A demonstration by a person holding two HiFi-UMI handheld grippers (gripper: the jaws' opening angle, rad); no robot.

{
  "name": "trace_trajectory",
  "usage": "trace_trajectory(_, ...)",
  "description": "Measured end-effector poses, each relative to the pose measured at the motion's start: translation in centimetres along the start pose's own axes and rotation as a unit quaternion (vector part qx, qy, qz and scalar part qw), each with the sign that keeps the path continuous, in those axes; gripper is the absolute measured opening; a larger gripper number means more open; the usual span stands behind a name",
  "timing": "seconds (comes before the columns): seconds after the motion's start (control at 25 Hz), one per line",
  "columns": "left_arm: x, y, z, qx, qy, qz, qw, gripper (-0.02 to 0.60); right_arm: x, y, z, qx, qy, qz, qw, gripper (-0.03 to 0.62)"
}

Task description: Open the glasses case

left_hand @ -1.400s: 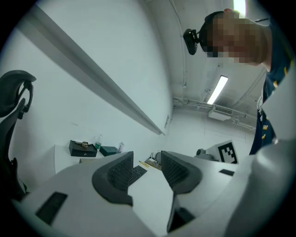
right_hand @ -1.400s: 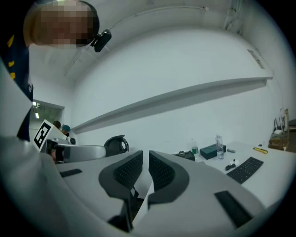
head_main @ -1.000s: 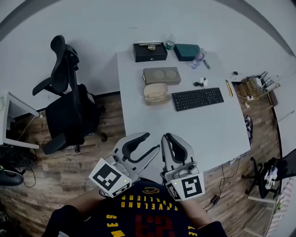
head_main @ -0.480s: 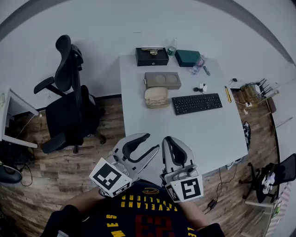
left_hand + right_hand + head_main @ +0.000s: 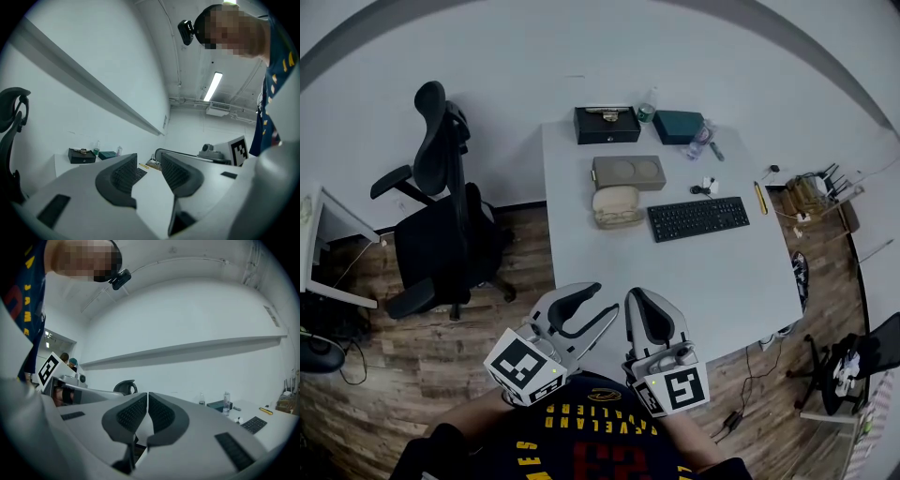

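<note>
Two grippers hang at the near edge of the table (image 5: 722, 281), well apart from the glasses case (image 5: 616, 206), which lies just beside the keyboard (image 5: 698, 218) at the far end. Since a second ago the right gripper (image 5: 638, 296) has clenched: its pads, then slightly apart, now meet on nothing. The left gripper (image 5: 607, 298) stays released and empty. Only the head view shows the case. The left gripper view shows the keyboard past its spread jaws, the right gripper view a chair (image 5: 123, 386) top behind its closed ones.
</note>
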State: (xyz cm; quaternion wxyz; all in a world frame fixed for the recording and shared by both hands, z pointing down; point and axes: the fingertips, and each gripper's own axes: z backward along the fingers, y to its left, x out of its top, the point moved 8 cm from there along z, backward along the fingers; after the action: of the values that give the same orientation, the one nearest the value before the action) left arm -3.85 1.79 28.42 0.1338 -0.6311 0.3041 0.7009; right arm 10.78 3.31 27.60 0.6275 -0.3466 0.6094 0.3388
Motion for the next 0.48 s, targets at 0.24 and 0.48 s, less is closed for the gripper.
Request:
trace_trajectory(0.24,-0.26,0.30,-0.15,0.004,0.006,0.006,1.0000,0.172,-0.17,-0.08,0.00,0.006,0.000,-0.004,1.000,0.025)
trace_trajectory(0.48,-0.63,0.29,-0.24,0.004,0.014,0.011,0.9998,0.172,-0.57,-0.18,0.00,0.008,0.007,-0.018,1.000,0.025)
